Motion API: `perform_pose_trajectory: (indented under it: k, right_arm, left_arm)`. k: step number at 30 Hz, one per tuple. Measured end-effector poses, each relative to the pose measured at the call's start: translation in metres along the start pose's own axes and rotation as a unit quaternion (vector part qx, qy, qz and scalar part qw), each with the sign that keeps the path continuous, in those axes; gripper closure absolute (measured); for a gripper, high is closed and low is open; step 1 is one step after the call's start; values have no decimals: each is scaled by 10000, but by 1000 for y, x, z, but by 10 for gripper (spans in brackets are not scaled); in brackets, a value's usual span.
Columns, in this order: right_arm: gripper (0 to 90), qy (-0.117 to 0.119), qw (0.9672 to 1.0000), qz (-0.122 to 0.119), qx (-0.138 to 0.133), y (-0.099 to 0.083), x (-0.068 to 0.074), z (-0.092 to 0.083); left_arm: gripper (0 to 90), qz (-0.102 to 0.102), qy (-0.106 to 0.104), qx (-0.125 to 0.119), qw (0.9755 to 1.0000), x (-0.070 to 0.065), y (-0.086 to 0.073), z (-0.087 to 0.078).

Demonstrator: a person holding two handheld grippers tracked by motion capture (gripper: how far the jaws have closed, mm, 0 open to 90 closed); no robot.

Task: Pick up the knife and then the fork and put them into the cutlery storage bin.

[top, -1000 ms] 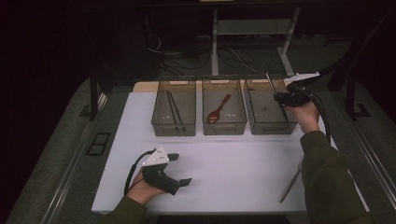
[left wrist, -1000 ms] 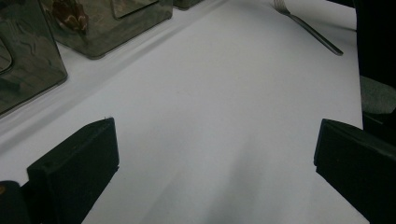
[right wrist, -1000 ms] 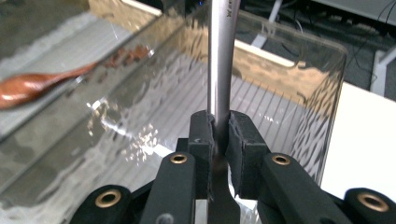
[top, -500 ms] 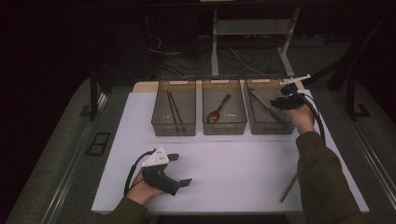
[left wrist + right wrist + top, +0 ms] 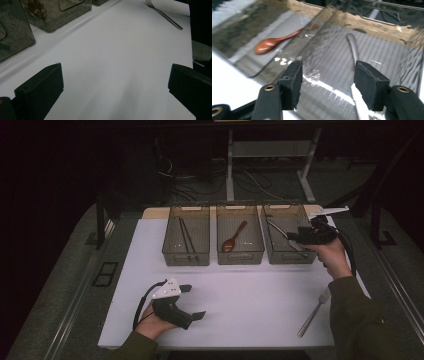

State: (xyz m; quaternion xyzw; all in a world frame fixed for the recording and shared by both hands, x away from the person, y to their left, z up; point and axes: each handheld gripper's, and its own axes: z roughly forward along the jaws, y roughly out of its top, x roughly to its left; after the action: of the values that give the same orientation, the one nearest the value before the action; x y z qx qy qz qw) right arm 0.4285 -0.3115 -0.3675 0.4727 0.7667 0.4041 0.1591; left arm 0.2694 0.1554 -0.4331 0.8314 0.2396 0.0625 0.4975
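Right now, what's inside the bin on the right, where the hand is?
A metal knife lies on the floor of the right bin, below the right gripper, whose jaws have just been opening and hold nothing. One jaw covers part of the blade.

White surface (image 5: 250, 295), rectangular, wood edge visible at far side behind bins. Three clear bins in row along far edge, just beside each other: left bin (image 5: 186, 256) holds dark chopsticks, middle bin (image 5: 240, 254) holds brown wooden spoon, right bin (image 5: 290, 255) holds metal knife. Fork (image 5: 312, 312) lies directly on surface near right front corner, tines toward far side. Left hand-held gripper (image 5: 192, 302) rests on surface near front edge.
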Motion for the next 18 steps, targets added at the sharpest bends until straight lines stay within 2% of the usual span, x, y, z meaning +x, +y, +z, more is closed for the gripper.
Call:
perform_pose_trajectory:
  k: [7, 11, 16, 18]
  right_arm:
    - [366, 210, 9996, -171, -17, -14, 15, -20]
    - [366, 316, 9991, -280, -90, -26, 24, -27]
    - [365, 559, 9976, -402, -53, -38, 34, -33]
    - [366, 584, 9973, -439, -54, -43, 37, -37]
  left_arm:
    - [0, -13, 9, 20, 10000, 0, 0, 1]
    - [0, -24, 13, 26, 10000, 1, -1, 1]
    - [0, 2, 25, 38, 10000, 0, 0, 1]
    - [0, 7, 28, 42, 10000, -1, 0, 1]
